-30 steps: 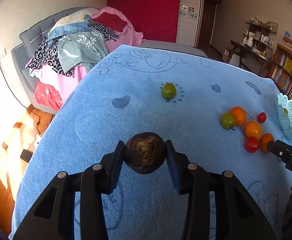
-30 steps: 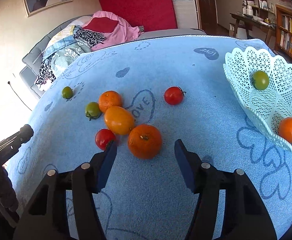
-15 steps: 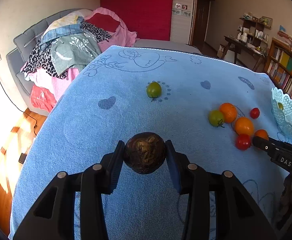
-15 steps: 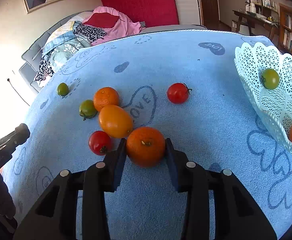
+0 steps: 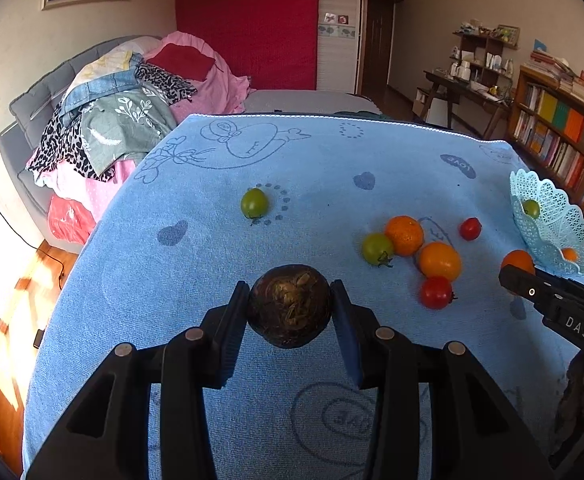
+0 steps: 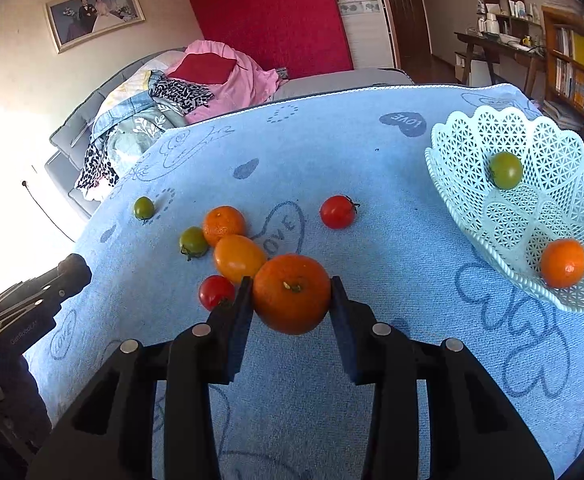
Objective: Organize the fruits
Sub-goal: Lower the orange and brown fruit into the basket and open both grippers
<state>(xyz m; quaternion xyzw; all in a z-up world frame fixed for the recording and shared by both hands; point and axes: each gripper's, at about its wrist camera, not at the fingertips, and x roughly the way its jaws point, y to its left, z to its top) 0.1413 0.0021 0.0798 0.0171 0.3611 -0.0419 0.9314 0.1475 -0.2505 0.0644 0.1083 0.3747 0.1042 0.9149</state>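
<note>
My left gripper (image 5: pixel 291 307) is shut on a dark brown round fruit (image 5: pixel 289 305) and holds it above the blue towel (image 5: pixel 212 264). My right gripper (image 6: pixel 291 295) is shut on an orange (image 6: pixel 291 293), lifted slightly off the towel. A pale lattice basket (image 6: pixel 532 216) at the right holds a green tomato (image 6: pixel 506 170) and a small orange (image 6: pixel 563 263). Loose on the towel lie a yellow-orange tomato (image 6: pixel 238 258), an orange (image 6: pixel 223 225), two red tomatoes (image 6: pixel 337 211) (image 6: pixel 216 292) and two green tomatoes (image 6: pixel 193 242) (image 6: pixel 144 208).
The towel covers a table; its far edge (image 5: pixel 332 117) faces a sofa heaped with clothes (image 5: pixel 124 120). Bookshelves (image 5: pixel 564 136) and a desk (image 5: pixel 468 88) stand at the right. The left gripper's body (image 6: pixel 32 312) shows at the left of the right wrist view.
My right gripper has closed on the orange and lifted it toward the basket. My left gripper still holds the dark fruit and has shifted right over the towel.
</note>
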